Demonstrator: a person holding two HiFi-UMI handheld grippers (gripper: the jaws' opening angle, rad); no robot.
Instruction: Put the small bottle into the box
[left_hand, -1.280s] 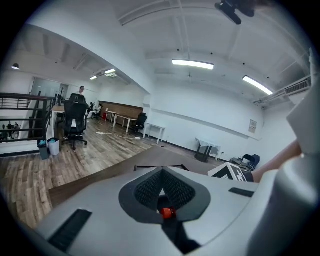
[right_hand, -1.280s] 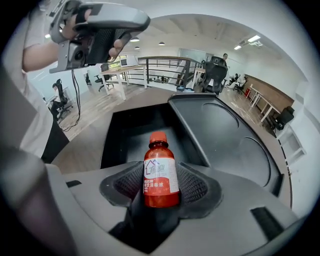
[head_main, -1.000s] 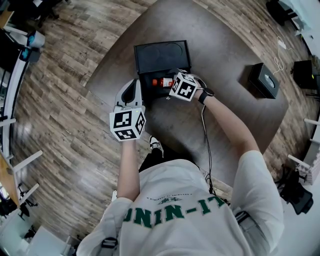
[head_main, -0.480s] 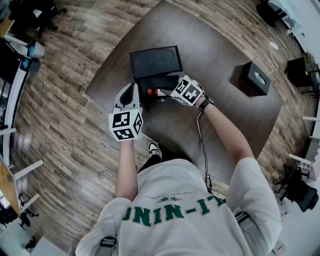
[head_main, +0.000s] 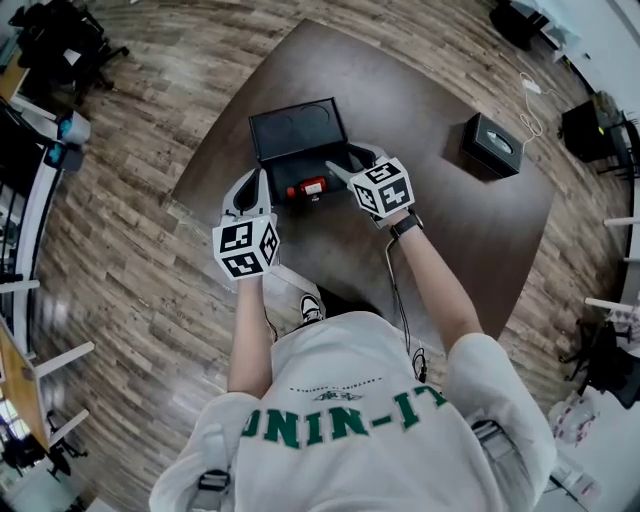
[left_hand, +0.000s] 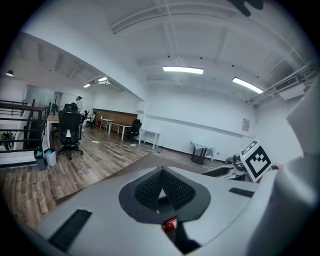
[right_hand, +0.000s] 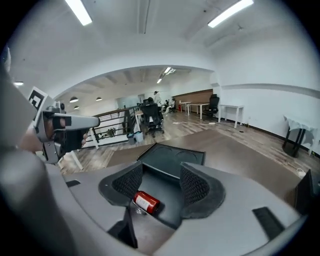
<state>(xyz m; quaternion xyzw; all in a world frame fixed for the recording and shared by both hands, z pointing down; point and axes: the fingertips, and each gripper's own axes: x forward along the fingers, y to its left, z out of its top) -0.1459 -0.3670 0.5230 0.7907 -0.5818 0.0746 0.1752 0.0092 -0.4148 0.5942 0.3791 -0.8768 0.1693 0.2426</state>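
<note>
Now I'm closing the right gripper's (right_hand: 160, 182) spread jaws on nothing; the small bottle (right_hand: 146, 202) is lying in the box (right_hand: 169, 199), so next I'm withdrawing.

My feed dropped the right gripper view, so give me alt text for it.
A small red bottle lies on its side inside the open black box on a dark table. It shows between the jaws of the right hand-held gripper, which are apart and closing, with neither pad touching it.

Open office: desks (left_hand: 120, 126), swivel chairs (left_hand: 69, 131) (wood floor (head_main: 130, 270)).
</note>
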